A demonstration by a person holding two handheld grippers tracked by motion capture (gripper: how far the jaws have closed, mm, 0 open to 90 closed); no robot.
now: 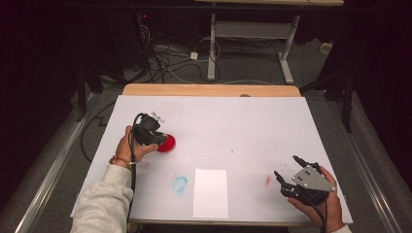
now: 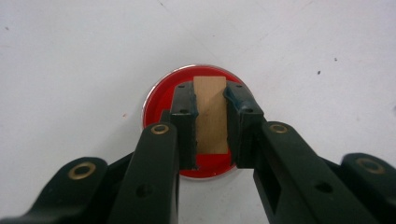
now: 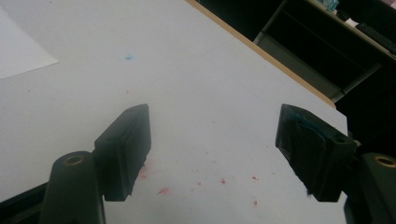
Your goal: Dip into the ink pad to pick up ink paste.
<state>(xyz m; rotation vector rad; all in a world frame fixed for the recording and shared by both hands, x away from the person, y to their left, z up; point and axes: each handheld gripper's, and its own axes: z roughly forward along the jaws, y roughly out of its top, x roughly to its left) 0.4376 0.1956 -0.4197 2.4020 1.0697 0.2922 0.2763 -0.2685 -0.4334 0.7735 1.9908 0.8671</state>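
A small wooden block [image 2: 211, 114] is clamped between the jaws of the left gripper [image 2: 211, 126], directly over a round red ink pad [image 2: 159, 100] that sits on the left part of the white table sheet [image 1: 252, 126]. No writing can be read on any of them. The right gripper [image 1: 291, 177] rests near the sheet's right corner with its jaws spread wide and nothing between them. A white paper [image 1: 210, 192] lies at the near edge, between a blue smudge [image 1: 179, 184] and a red smudge [image 1: 267, 180]. Beyond the table, cables [image 1: 165, 60] lie on the dark floor.

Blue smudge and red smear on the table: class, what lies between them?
In the high view, a blank white sheet of paper lies between the blue smudge and the red smear.
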